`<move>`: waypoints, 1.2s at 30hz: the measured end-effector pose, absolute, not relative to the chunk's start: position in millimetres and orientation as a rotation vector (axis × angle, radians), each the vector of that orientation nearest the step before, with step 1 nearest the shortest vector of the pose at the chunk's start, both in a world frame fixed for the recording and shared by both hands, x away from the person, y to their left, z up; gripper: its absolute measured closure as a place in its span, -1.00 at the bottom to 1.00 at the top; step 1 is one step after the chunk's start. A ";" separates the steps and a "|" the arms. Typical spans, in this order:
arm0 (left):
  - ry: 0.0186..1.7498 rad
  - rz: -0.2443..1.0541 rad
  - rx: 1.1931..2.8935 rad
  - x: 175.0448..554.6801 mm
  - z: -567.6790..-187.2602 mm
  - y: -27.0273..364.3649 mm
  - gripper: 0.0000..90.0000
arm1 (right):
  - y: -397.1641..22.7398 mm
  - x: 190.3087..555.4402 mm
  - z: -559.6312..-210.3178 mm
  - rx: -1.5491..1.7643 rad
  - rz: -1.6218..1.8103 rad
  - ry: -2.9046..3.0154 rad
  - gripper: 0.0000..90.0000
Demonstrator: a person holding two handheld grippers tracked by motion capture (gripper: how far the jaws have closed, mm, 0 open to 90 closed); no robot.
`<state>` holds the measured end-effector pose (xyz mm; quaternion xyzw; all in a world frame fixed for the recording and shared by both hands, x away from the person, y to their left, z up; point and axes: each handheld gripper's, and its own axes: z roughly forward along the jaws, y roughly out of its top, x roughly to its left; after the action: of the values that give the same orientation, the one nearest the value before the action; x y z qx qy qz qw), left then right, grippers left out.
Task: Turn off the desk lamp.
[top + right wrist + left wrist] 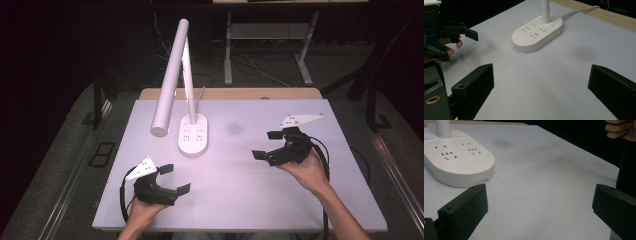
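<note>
White bench (280, 200) with a pale, slightly purple top, wooden strip (230, 93) along the far edge. On the far left part of the bench, a white desk lamp (171, 80): oval base (194, 134) lying flat, with sockets and two round buttons on top, thin upright stem, and long tube head tilted down toward the near left, hanging above the bench surface. White cable (580, 10) leaving the back of the base toward the wooden strip. Faint dark smudge (233, 129) on the bench just right of the base.

Left tongs (175, 179) at the near left, held in the left hand (145, 210), jaws wide apart with nothing between, pointing right and a little away, near the base but not touching it. Grey three-cornered plate (141, 168) on top, black cable looping at the near side.

Right tongs (266, 145) at the right side, held in the right hand (307, 172), jaws also wide apart and empty, pointing left toward the lamp base, well apart from it. Grey plate (301, 119) above them too.

In both gripper views, only bare bench between the black jaws. Dark floor and metal desk legs (228, 50) beyond the bench.
</note>
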<state>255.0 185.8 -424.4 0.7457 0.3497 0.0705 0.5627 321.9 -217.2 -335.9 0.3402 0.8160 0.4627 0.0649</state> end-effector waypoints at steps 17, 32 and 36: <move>0.824 0.168 1.748 255.2 -424.2 187.1 -1.00 | -186.8 350.8 -321.6 0.977 1.391 2.488 -0.85; 0.828 0.168 1.745 256.5 -424.3 188.1 -1.00 | -163.9 376.2 -320.4 0.978 1.413 2.501 -0.85; 0.826 0.167 1.749 256.0 -424.3 187.7 -1.00 | -156.8 384.2 -322.5 0.979 1.407 2.509 -0.85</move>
<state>256.0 187.7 -424.3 0.7436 0.3509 0.0712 0.5647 384.2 -156.8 -322.5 0.3218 0.8246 0.4623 0.0516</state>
